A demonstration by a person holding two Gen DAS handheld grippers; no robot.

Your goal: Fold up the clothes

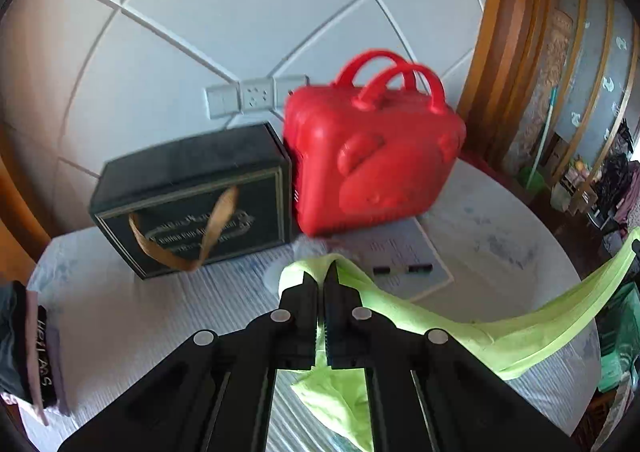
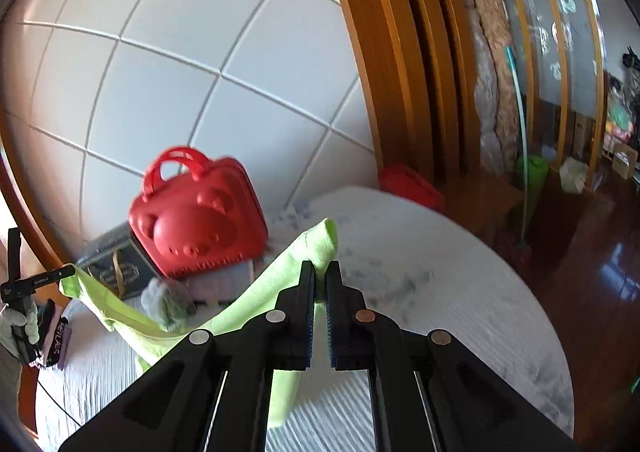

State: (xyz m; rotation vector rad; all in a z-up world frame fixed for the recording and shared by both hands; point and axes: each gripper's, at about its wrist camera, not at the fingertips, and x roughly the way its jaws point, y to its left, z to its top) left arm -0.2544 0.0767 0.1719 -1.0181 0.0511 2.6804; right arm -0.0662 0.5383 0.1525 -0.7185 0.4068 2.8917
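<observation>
Both the left gripper and the right gripper pinch corners of a light green garment, which sags between them in front of the red case, looking soft, limp and best held by its edges.

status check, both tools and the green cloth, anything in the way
Left tool shut on green cloth. Right tool shut on its other end, cloth slung between, above table. Red case, black box behind, clear of it.
</observation>
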